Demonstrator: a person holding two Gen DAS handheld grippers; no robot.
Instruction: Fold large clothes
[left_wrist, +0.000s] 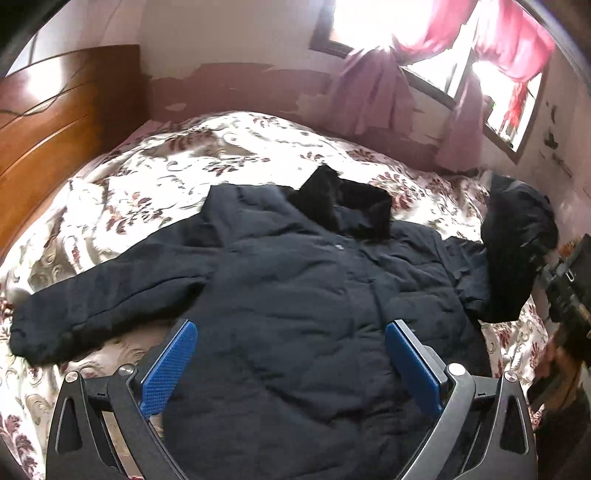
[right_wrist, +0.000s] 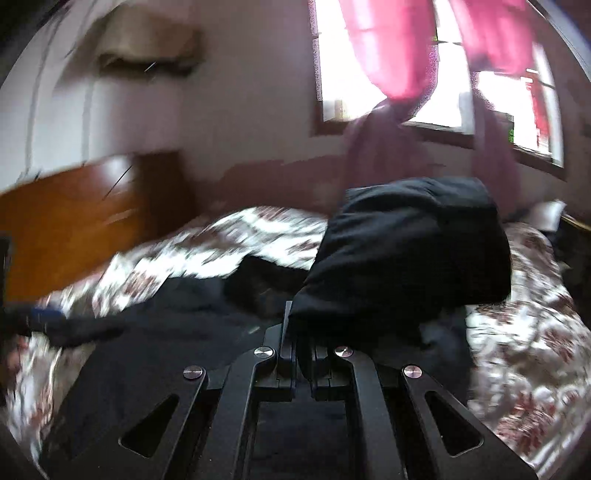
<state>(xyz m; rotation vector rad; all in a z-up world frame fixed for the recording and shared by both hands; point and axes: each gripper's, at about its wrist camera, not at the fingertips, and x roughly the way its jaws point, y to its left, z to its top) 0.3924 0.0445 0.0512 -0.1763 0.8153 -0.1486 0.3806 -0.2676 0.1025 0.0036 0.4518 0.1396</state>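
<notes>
A dark padded jacket lies spread face-up on the bed, its fur collar toward the window. The left gripper hangs over the jacket's lower body, jaws wide apart and gripping nothing. The right gripper is clenched on the jacket's sleeve, which is lifted above the bed beside the jacket's body. The other sleeve lies flat toward the wooden headboard.

Matt quilted cloth jacket
</notes>
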